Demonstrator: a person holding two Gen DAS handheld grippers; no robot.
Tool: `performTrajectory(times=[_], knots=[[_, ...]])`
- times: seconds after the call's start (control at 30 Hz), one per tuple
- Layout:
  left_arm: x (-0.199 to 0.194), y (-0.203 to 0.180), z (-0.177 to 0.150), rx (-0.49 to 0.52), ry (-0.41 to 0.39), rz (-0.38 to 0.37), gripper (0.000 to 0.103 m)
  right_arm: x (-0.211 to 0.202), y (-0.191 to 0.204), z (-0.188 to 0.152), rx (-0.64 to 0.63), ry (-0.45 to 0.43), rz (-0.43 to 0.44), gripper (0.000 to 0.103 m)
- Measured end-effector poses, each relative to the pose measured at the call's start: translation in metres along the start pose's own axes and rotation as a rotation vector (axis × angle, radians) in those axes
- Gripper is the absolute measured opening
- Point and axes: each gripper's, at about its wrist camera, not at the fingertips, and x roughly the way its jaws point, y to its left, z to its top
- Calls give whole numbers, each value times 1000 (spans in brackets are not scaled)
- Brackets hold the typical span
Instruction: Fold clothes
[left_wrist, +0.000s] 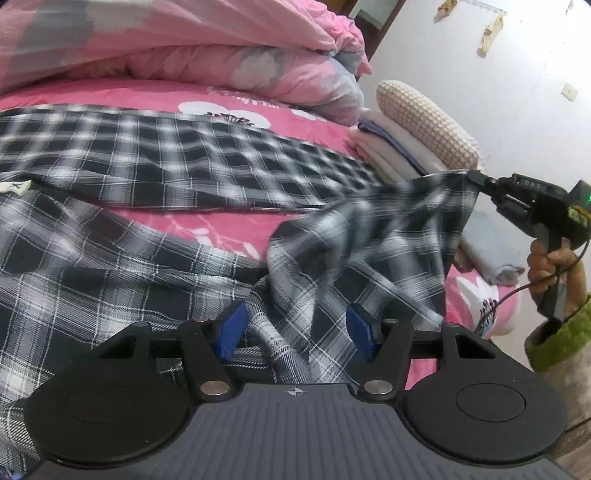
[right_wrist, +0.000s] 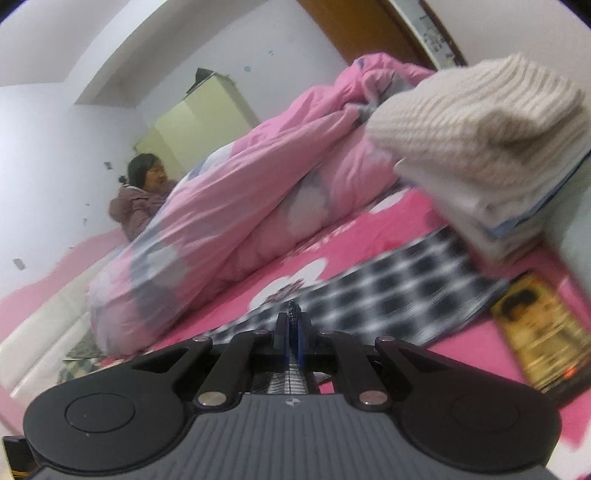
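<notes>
Right gripper (left_wrist: 474, 177) clamped on shirt (left_wrist: 369, 236) corner, lifted above bed (left_wrist: 229, 92); left gripper (left_wrist: 295, 328) half open over shirt, gripping nothing.

Black-and-white plaid shirt (left_wrist: 155, 236), spread rumpled across the pink bedsheet, one long panel stretched flat along the far side, wrinkled body bunched at the near side. Right corner lifted off the bed and pulled taut toward the far right, blurred with motion. Fabric edge pinched upright in the right wrist view.
</notes>
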Motion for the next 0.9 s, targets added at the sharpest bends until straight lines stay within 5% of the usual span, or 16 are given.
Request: performTrajectory(times=[0.33,0.53,0.6,0.67,0.73,0.8,0.9], knots=[[4,-4,5,20,3,25,60,29,-39,16,49,35,-91,4],[10,-16,8,32,-3,32,60,102,-3,-10,-81,156,-71,8],[12,-20,9,45,-6,28,60,110,8,-18,-122,183,-74,17],[13,-23,8,57,-8,16,60,93,10,-20,-124,146,-54,39],[17,-25,7,65,-3,2,60,60,4,-21,-104,80,-42,50],[23,-27,6,73,4,-12,60,28,-10,-24,-45,56,-51,51],[33,-30,4,74,18,-25,60,-1,-41,-45,140,129,-78,51]])
